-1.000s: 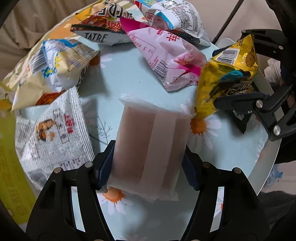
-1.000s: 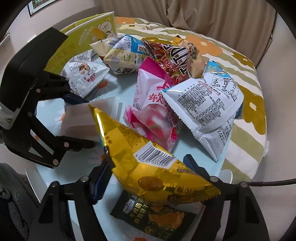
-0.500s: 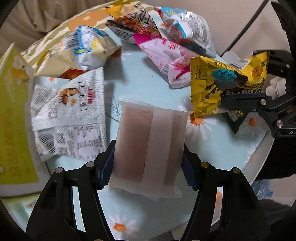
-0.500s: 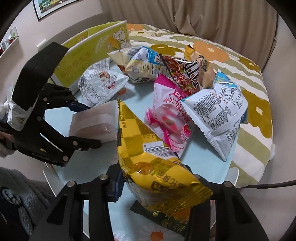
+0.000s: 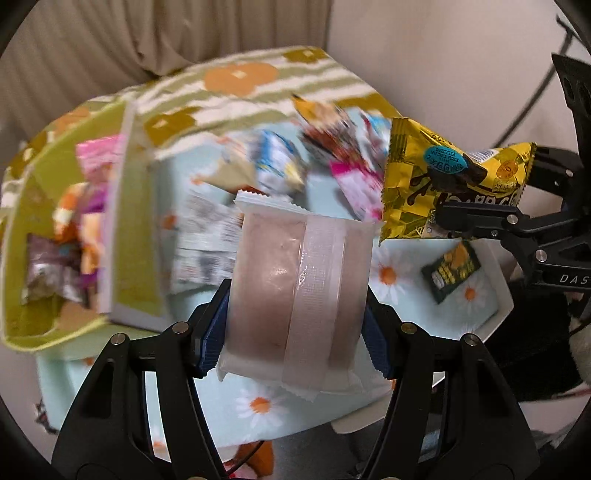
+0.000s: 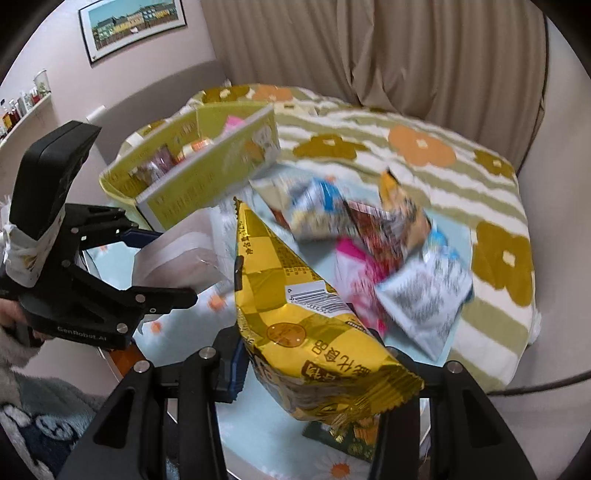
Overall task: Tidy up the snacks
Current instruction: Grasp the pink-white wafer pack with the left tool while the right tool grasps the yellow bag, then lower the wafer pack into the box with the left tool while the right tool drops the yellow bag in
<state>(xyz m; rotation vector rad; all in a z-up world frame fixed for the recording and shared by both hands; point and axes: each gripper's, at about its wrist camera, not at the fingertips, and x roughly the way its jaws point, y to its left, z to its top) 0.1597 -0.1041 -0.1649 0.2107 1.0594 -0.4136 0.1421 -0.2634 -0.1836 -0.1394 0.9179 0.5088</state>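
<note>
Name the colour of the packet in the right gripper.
Yellow-gold checked packet, clearest in the right wrist view.

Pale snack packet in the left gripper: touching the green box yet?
Apart. The left wrist view shows the pale packet clamped in the left gripper, with table and other snacks between it and the green box.

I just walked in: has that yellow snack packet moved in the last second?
Yes. The yellow packet, clamped in the right gripper, has risen off the daisy tablecloth toward the green box.

A framed cityscape picture (image 6: pixel 132 26) hangs far left; beige pleated curtains (image 6: pixel 424 55) hang far behind the green-striped, orange-flowered blanket (image 6: pixel 424 147).
</note>
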